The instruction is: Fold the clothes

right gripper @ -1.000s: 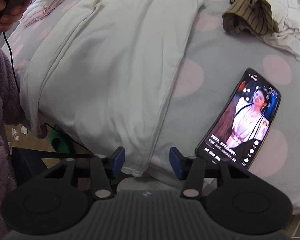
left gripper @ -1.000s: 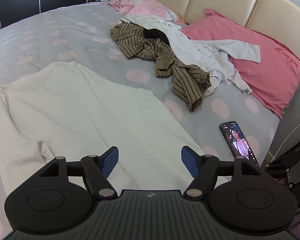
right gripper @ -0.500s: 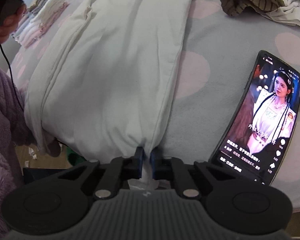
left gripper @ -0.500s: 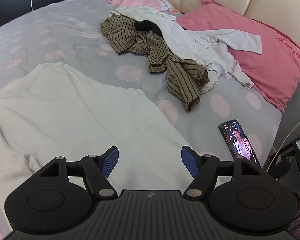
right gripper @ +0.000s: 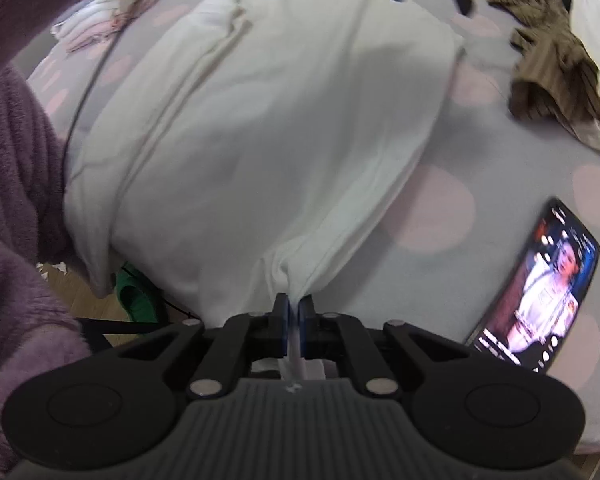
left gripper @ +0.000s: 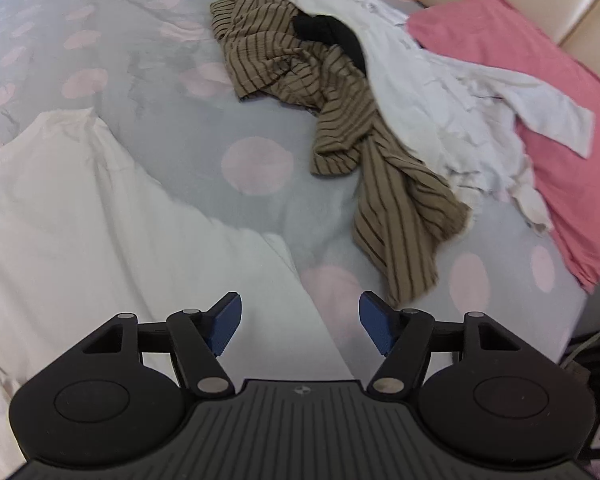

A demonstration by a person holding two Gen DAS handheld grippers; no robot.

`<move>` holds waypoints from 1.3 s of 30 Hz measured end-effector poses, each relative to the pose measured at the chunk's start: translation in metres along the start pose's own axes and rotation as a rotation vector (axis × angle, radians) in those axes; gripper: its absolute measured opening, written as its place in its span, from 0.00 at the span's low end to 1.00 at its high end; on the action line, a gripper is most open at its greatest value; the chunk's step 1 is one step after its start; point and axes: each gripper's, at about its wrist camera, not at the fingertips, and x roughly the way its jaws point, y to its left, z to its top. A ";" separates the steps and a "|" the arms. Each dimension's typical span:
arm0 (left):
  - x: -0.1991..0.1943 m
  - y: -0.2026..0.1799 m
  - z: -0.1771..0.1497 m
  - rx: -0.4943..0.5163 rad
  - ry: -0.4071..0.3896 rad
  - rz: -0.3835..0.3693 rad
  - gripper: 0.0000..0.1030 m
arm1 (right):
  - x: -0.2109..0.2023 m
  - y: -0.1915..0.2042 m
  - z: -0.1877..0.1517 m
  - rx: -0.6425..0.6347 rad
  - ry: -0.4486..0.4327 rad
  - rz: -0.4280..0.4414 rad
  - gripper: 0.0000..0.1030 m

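Note:
A cream garment point(left gripper: 100, 232) lies spread on the grey, pink-dotted bed point(left gripper: 256, 164). In the right wrist view the same cream garment point(right gripper: 268, 128) bulges upward, and my right gripper point(right gripper: 294, 312) is shut on its near hem corner, which puckers at the fingertips. My left gripper point(left gripper: 300, 322) hovers open over the garment's right edge with nothing between its blue pads point(left gripper: 224, 322). Its fingers also show blurred at the top of the right wrist view.
A brown striped garment point(left gripper: 340, 120) and a white garment point(left gripper: 440, 92) lie heaped beside a pink pillow point(left gripper: 540, 92). A lit phone point(right gripper: 540, 292) rests on the bed near the edge. A purple fleece sleeve point(right gripper: 12, 184) fills the left. A folded stack point(right gripper: 100, 20) sits far left.
My right gripper closed on the garment's hem corner and has lifted it a little. My left gripper moved forward and right over the bed, staying open.

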 end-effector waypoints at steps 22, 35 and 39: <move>0.103 -0.051 0.020 0.263 0.301 0.422 0.37 | 0.006 0.024 0.012 -0.071 0.011 0.056 0.06; 0.010 0.041 0.010 -0.082 0.046 -0.018 0.09 | -0.014 0.013 0.000 -0.040 -0.035 0.025 0.06; -0.014 0.081 0.005 -0.208 -0.036 -0.171 0.09 | -0.024 0.015 0.000 -0.008 -0.069 0.071 0.06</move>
